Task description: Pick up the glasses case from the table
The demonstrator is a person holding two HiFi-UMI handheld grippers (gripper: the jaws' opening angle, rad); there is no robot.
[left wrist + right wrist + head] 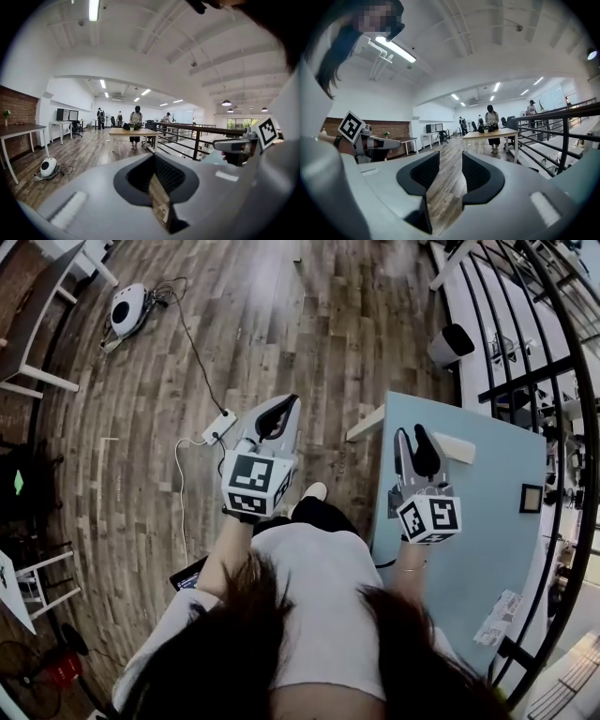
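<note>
Finds the right gripper parted and empty above the table, the left gripper closed on nothing at 9 o'clock over the floor. Places the glasses case (likely that pale oblong) at 1 o'clock of the right jaws, near the far edge. Could shove it off there if brought in too level.

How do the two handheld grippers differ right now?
The left gripper has its jaws together at the tips; the right gripper has them apart, nothing between. The left hangs over the wooden floor, the right over the blue table. Both carry a marker cube and hold nothing.
</note>
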